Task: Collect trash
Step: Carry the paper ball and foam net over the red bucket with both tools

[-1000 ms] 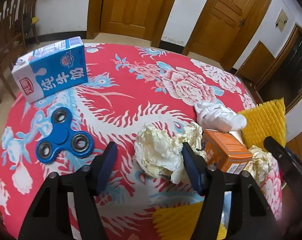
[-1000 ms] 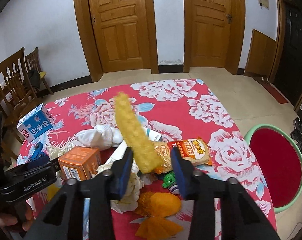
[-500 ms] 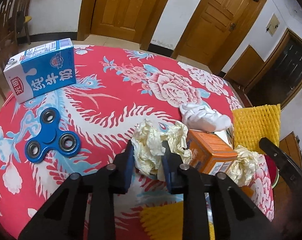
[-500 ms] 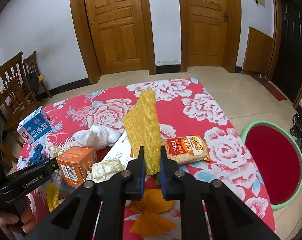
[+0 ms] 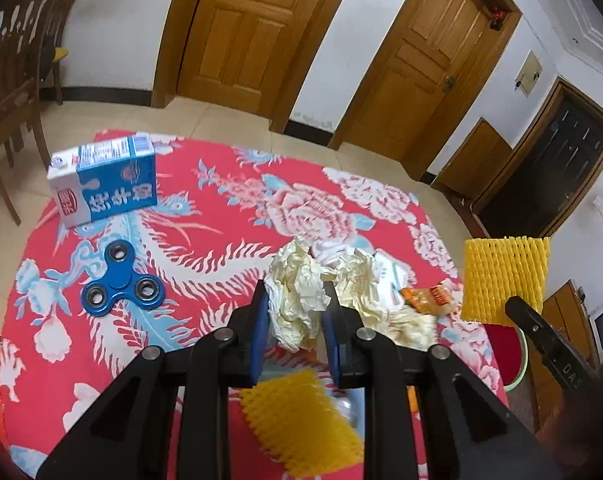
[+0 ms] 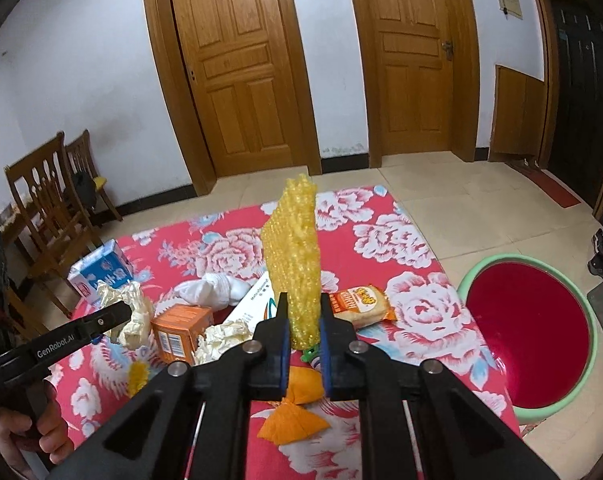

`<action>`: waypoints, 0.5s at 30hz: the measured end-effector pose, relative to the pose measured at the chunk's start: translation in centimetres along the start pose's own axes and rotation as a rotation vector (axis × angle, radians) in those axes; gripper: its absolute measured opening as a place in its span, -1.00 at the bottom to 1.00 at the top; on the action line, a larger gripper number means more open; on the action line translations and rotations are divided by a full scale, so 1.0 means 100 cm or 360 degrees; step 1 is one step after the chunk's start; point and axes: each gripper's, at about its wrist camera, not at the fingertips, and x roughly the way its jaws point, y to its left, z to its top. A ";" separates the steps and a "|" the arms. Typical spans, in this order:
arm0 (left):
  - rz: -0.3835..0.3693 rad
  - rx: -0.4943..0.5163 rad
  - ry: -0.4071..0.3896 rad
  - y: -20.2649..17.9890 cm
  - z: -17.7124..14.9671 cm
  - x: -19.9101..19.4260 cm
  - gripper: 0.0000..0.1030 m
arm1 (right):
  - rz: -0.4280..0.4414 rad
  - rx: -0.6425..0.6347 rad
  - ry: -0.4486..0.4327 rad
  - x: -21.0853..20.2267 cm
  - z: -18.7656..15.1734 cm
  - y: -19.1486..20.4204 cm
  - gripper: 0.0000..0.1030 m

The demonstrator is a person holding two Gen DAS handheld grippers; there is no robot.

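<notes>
Left gripper [image 5: 294, 326] jaws pinching crumpled paper [image 5: 297, 300]; right gripper [image 6: 304, 330] jaws pinching yellow foam net [image 6: 295, 256]. Keep both pinches firm, carry right of orange box [image 6: 181, 332] to red basin [image 6: 529, 332].

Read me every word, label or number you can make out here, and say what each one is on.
"GenRobot.AI": side of the left gripper.
"纯牛奶": front of the blue milk carton.
"DAS", cut off: arm of the right gripper.
Snack packet, orange box and white paper sheet: print too small or blurred.
</notes>
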 end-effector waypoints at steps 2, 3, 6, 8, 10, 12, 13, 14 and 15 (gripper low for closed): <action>-0.0007 0.0003 -0.0016 -0.007 0.001 -0.006 -0.53 | 0.0008 0.0010 -0.0022 -0.009 0.001 -0.006 -0.75; -0.0018 0.0005 -0.0021 -0.011 0.001 -0.009 -0.53 | 0.0012 0.0021 -0.0030 -0.013 0.002 -0.009 -0.75; -0.0049 0.0016 -0.0027 -0.025 0.003 -0.015 -0.53 | 0.0017 0.0051 -0.0051 -0.023 0.002 -0.020 -0.75; -0.0061 0.0040 -0.0036 -0.036 0.004 -0.019 -0.53 | 0.0016 0.0077 -0.0070 -0.031 0.001 -0.030 -0.75; -0.0074 0.0079 -0.0045 -0.050 0.005 -0.022 -0.53 | 0.0009 0.0105 -0.0089 -0.037 0.001 -0.040 -0.75; -0.0085 0.0115 -0.0047 -0.062 0.005 -0.023 -0.53 | -0.0002 0.0139 -0.0107 -0.043 0.000 -0.052 -0.75; -0.0095 0.0138 -0.0047 -0.071 0.005 -0.023 -0.53 | -0.0013 0.0161 -0.0116 -0.046 0.000 -0.059 -0.75; -0.0104 0.0154 -0.0045 -0.077 0.005 -0.023 -0.53 | -0.0022 0.0179 -0.0122 -0.048 -0.001 -0.065 -0.75; -0.0115 0.0177 -0.0041 -0.085 0.005 -0.022 -0.53 | -0.0029 0.0198 -0.0128 -0.050 -0.002 -0.071 -0.75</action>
